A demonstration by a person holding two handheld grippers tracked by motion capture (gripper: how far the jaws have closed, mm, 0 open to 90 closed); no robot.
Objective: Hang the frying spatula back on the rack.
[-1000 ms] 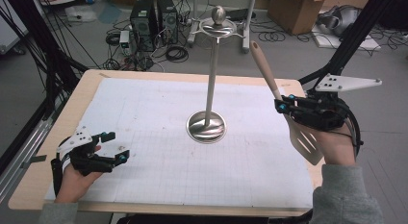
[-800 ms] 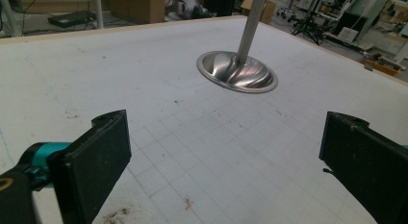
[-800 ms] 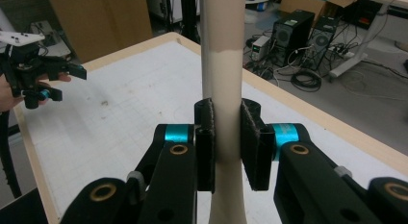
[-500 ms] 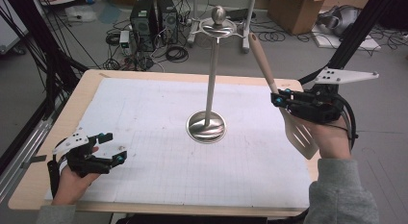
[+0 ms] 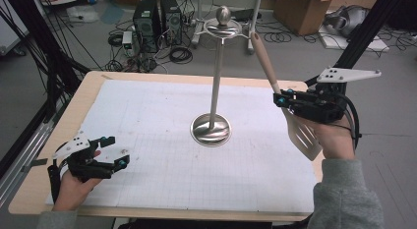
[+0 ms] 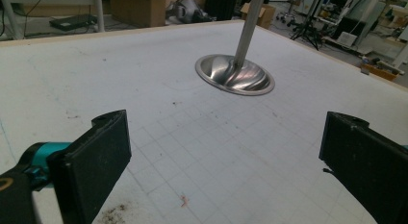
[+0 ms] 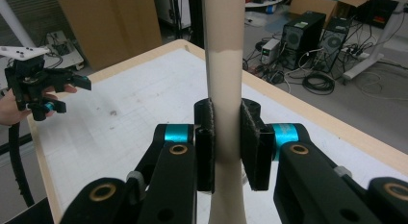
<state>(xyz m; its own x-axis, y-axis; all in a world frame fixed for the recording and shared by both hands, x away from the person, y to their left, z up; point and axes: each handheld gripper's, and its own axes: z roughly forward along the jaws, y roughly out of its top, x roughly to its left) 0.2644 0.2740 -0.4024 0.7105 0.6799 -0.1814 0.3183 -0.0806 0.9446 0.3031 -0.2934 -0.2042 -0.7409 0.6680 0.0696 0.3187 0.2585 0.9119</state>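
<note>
Right gripper (image 5: 284, 99) clamps spatula (image 5: 287, 113), handle tilted toward steel stand (image 5: 215, 91); left gripper (image 5: 114, 151) empty, near table's (image 5: 147, 77) front-left corner.

Steel utensil stand (image 5: 211, 129) upright mid-surface (image 5: 147, 106), computer towers (image 5: 158, 20), cables and cardboard boxes (image 5: 300, 8) on the floor beyond

No text, label, brand, number or sign can be read anywhere, neither on the gridded white sheet covering the table nor on the boxes and computers on the floor beyond it.
</note>
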